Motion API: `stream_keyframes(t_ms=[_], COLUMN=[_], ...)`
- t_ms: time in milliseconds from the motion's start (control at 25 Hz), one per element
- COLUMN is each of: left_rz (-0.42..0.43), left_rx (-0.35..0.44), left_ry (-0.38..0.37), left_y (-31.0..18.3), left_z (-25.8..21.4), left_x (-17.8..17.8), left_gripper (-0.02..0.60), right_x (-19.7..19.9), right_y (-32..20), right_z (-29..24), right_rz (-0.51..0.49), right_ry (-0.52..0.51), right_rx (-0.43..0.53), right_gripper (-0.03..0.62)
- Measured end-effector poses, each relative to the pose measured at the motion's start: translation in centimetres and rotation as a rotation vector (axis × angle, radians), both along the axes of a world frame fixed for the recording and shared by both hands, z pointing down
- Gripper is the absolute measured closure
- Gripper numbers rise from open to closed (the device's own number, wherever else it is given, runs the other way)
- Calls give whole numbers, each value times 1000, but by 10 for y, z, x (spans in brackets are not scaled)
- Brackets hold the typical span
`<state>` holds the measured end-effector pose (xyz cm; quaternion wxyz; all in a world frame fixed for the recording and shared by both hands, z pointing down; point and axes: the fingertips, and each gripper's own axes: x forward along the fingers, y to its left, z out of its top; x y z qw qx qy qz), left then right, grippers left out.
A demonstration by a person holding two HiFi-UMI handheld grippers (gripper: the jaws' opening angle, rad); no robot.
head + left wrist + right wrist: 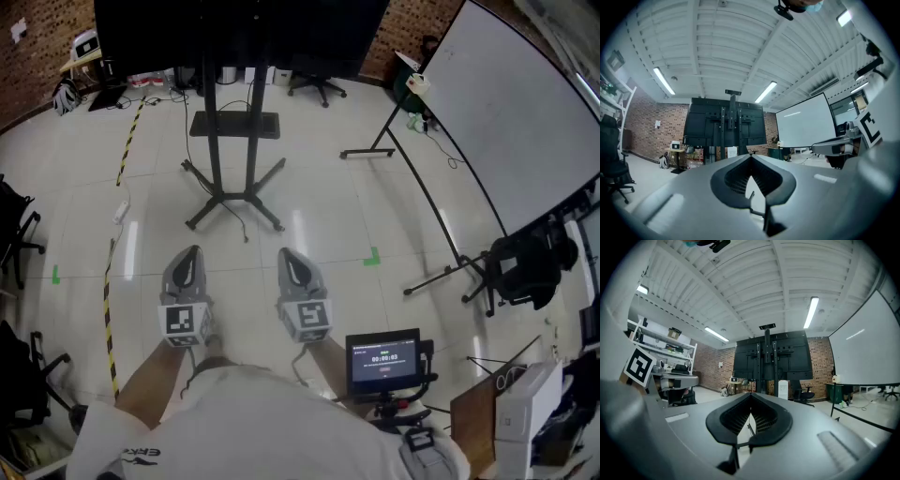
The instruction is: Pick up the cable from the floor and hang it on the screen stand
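The pale tiled floor takes up most of the head view. At its far side stands the black screen on a dark stand with a post, a small shelf and splayed legs.

Nearer the person, the left gripper and right gripper are held level, side by side, pointing at the stand. Both pairs of jaws are closed together with nothing between them.

The cable looks like a thin dark lead lying loose on the floor among the stand's near legs, trailing towards the person. It is well apart from both grippers. A white power strip lies off to the left, and I cannot tell whether its lead is part of the job.

The cable is probably light, limp and rather smooth, so it should sag on both sides of a grip and may slide through. A firm pinch across it somewhere along its middle, clear of the legs, seems the best hold. It could then be draped over the shelf or a bracket.
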<state>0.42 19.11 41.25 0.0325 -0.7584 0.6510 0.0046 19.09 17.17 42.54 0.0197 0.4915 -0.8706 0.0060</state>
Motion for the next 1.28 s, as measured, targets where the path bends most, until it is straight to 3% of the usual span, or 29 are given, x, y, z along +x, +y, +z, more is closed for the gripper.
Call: stream_keyframes(t_ms=[200,680,1080,1280], left_rz=[16,94,28,-27], left_rx=[-14,-3,-40,-77], left_ry=[29,0,-7,-35], left_y=[-72,-244,-332,-365], left_z=[9,-5,19,30], left_x=[-51,-152,-167,-159], left_gripper=[580,580,580,580], right_x=[-47,-142,-156,-157], right_y=[-68,-226,-327,-372], right_z=[8,-15,-6,-1], right_rz=[19,102,40,-50], right_ry=[12,56,40,30], right_rx=[-10,33,30,-4], right_gripper=[580,580,580,580])
